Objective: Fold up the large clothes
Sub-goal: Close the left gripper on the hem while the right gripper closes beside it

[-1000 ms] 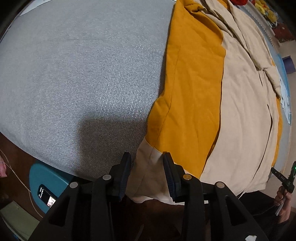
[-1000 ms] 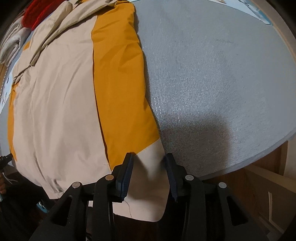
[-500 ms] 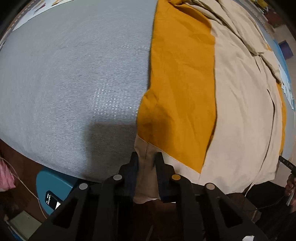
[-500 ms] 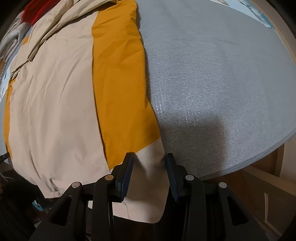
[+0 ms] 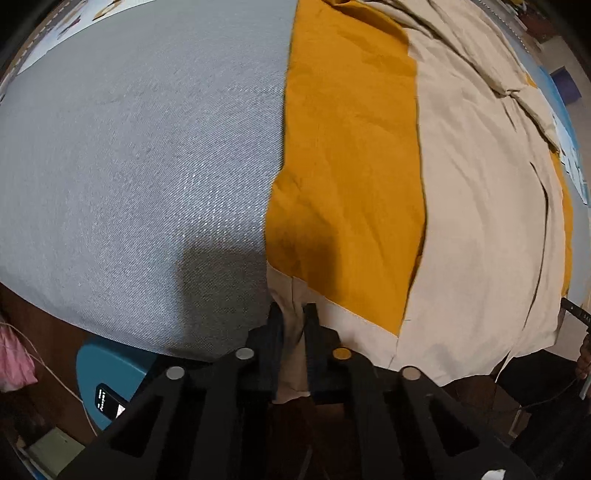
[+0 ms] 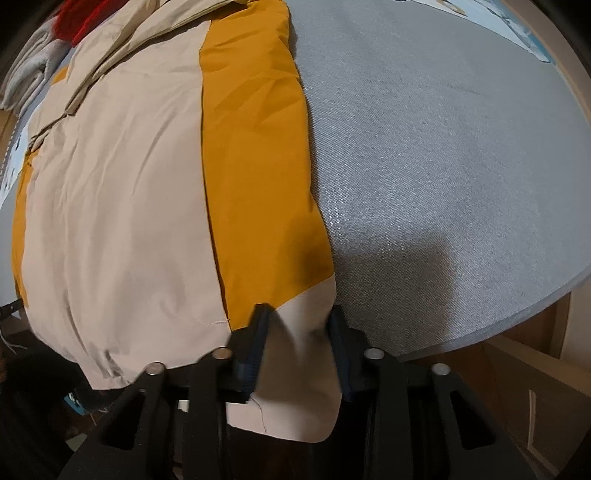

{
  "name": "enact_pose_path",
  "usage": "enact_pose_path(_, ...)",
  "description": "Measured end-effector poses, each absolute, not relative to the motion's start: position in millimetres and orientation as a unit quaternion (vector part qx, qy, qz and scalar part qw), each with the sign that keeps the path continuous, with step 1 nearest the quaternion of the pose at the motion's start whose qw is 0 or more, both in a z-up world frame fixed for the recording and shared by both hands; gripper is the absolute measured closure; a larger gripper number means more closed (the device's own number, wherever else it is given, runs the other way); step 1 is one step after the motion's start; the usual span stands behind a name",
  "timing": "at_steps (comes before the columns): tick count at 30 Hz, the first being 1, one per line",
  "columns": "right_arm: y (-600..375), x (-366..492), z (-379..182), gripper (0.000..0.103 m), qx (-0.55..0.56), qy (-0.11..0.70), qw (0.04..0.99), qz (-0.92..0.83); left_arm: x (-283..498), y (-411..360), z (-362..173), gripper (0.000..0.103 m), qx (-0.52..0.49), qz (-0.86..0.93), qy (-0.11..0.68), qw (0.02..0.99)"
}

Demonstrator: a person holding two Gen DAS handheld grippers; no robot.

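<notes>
A large garment of mustard-orange and beige panels lies flat on a grey bed cover, its hem hanging over the near edge. My left gripper points down at the hem's left corner. Its jaws are closing, and the pads pinch a bunched fold of beige cloth. In the right wrist view the same garment fills the left half. My right gripper straddles the beige right hem corner; its jaws are closing too, still wide apart with the cloth between them. One of its fingers is blurred.
Bare grey cover spreads out on the outer side of each gripper. A teal round object and a pink cloth lie below the bed edge. Red and grey clothes are piled at the far end.
The left jaws have closed from wide apart onto the beige hem corner. The right jaws have narrowed only slightly around the other corner. Both grippers have shifted a little along the hem.
</notes>
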State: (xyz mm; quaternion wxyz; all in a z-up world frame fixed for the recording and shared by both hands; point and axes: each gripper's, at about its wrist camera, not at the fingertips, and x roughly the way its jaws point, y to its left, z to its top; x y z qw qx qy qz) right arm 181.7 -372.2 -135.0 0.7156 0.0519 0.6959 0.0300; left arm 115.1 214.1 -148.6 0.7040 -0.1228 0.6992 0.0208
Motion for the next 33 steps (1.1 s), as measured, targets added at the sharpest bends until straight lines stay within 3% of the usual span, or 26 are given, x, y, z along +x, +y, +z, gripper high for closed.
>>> enact_pose_path(3,-375,180,-130,0.094,0.073,0.688,0.721,0.043,115,208,-146,0.096,-0.120,0.014,0.695,0.708)
enact_pose_path(7,-376,181,-126,0.095,0.087,0.685,0.722,0.045,113,212,-149,0.095,-0.135,0.015,0.700,0.702)
enact_pose_path(9,-379,181,-129,0.094,0.084,0.688,0.719,0.042,113,216,-152,0.086,-0.136,0.018,0.705,0.696)
enact_pose_path(13,-385,180,-142,0.071,0.055,0.704,0.708,0.015,112,209,-156,0.080,-0.109,0.011,0.711,0.694)
enact_pose_path(21,-369,175,-142,0.070,0.016,0.706,0.708,0.023,111,205,-157,0.080,-0.103,0.021,0.709,0.697)
enact_pose_path(23,-365,176,-142,0.071,0.011,0.705,0.709,0.026,110,201,-157,0.080,-0.097,0.024,0.708,0.699)
enact_pose_path(25,-361,175,-141,0.084,0.008,0.703,0.710,0.039,105,192,-159,0.084,-0.088,0.027,0.706,0.702)
enact_pose_path(27,-355,176,-138,0.093,0.004,0.698,0.714,0.051,101,185,-156,0.097,-0.080,0.028,0.700,0.709)
enact_pose_path(33,-354,173,-116,0.099,0.028,0.671,0.738,0.068,94,170,-131,0.101,-0.065,0.016,0.674,0.736)
